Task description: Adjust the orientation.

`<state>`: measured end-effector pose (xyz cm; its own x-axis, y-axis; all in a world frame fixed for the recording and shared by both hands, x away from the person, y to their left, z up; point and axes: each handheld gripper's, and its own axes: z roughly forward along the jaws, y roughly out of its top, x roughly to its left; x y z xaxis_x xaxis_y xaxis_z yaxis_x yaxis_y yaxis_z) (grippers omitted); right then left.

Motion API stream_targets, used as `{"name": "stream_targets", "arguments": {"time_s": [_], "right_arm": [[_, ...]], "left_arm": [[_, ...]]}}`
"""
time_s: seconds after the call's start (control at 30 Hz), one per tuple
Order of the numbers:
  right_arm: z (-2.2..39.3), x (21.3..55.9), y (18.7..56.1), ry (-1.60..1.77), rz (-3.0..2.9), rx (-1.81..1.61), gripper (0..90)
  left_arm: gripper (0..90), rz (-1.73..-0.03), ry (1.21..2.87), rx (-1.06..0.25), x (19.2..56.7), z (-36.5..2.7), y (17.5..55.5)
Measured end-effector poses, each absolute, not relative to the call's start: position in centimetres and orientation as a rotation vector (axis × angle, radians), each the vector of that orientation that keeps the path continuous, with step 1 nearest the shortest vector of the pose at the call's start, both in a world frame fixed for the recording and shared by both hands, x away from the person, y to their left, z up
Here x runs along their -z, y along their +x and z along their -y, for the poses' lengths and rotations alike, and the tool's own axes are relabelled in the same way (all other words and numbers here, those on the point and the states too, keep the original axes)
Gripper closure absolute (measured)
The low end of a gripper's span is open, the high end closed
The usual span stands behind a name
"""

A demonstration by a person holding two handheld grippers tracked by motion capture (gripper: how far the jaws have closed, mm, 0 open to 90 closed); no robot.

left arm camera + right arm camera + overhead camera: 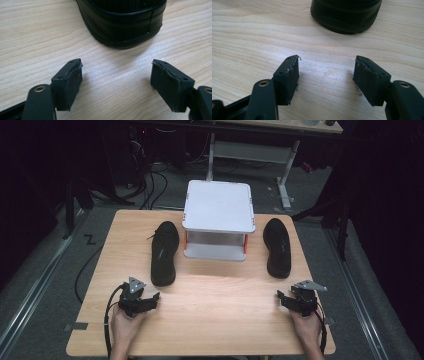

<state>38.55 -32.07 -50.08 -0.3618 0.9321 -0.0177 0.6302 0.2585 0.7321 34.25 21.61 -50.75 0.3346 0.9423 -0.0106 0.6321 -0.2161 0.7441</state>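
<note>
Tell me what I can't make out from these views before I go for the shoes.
- Left shoe: in the left gripper view only its near end shows; the top edge cuts off the rest.
- Right shoe: same in the right gripper view.
- White two-tier rack: in the high view its top shelf hides most of the lower shelf.
- Shoe interiors: too dark in the high view to tell.
- Left gripper and right gripper: open, nothing between the jaws.

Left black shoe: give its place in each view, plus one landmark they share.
High view: left black shoe lies left of the white shelf, beyond the left gripper.
Left gripper view: its end fills top centre, ahead of open jaws.
Right gripper view: not in it.
Shared landmark: wooden table.
</note>
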Motion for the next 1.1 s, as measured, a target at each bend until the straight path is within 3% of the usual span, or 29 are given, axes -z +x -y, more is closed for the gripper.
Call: {"name": "stream_targets", "arguments": {"time_s": [0.57, 1.1], "right_arm": [[32.0, 50.1, 38.6, 1.408, -2.091, -0.896, 36.4], [32.0, 50.1, 38.6, 1.404, -2.097, -0.898, 35.9]], "left_arm": [[26.1, -1.367, 1.91, -0.577, 50.3, -21.9, 34.0], [24.3, -1.256, 1.867, -0.594, 46.4, -20.0, 35.0]]}}
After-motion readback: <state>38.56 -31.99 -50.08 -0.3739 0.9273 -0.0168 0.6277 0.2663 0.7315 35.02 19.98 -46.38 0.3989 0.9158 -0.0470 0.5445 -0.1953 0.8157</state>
